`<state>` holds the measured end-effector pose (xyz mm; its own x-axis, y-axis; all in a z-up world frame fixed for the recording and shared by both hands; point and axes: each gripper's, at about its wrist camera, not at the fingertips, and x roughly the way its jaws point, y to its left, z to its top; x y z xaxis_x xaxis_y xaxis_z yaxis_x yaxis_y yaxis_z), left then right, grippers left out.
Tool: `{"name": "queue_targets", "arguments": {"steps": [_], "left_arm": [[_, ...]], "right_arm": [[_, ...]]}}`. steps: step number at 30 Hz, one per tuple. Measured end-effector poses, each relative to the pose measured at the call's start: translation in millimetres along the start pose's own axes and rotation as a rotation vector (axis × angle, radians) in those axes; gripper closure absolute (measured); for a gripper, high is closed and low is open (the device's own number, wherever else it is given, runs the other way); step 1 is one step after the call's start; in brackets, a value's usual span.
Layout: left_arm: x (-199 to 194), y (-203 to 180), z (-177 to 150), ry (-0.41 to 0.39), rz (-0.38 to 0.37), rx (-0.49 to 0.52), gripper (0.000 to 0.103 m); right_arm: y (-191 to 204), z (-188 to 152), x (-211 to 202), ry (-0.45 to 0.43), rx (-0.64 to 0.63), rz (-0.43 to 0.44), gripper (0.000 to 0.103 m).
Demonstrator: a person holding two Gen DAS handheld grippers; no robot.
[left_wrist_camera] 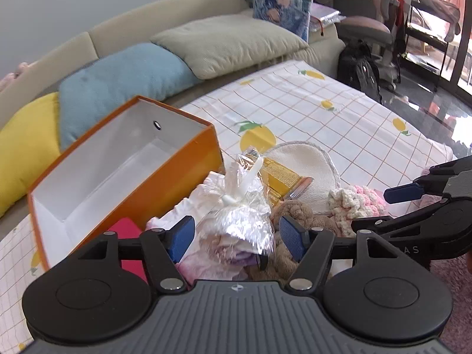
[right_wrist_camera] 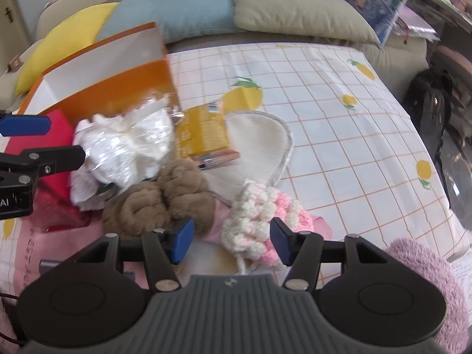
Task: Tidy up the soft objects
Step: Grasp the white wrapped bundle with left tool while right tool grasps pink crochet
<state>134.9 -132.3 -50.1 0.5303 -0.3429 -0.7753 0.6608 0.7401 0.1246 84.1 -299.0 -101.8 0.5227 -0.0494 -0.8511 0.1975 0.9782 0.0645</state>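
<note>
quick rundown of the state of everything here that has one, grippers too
orange box: open, tilted, nothing visible inside
cellophane bag: tied shut, on the pile
yellow packet: lying flat, looks sealed
brown scrunchie: loose on the cloth
pink-white crochet piece: loose, between the right pads, not gripped
left gripper: open, pads astride the bag
right gripper: open

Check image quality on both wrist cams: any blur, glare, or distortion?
Left wrist: sharp, with strong fisheye bending of the sofa and blown-out window glare at upper right. Right wrist: motion blur smears the orange box and cellophane bundle; the same fisheye curve, corners vignetted.
</note>
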Motion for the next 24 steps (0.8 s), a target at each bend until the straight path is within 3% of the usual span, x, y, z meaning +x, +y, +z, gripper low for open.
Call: {"name": "queue_targets", "arguments": {"steps": [4, 10, 16, 19, 24], "left_arm": [[28, 5, 10, 0.079, -0.021, 0.001, 0.023], [64, 4, 14, 0.187, 0.008, 0.045, 0.023], [79, 0, 13, 0.241, 0.043, 0.091, 0.018], [80, -2, 12, 0.252, 0.034, 0.101, 0.027], [72, 0, 13, 0.224, 0.030, 0.079, 0.041]], "right_arm": [[-7, 5, 21, 0.030, -0.010, -0.022, 0.033], [-16, 4, 49, 0.089, 0.009, -0.043, 0.033], [-19, 2, 64, 0.109, 0.014, -0.045, 0.030], [-18, 0, 69, 0.128, 0.012, -0.048, 0.033], [-20, 2, 64, 0.115, 0.026, -0.051, 0.051]]}}
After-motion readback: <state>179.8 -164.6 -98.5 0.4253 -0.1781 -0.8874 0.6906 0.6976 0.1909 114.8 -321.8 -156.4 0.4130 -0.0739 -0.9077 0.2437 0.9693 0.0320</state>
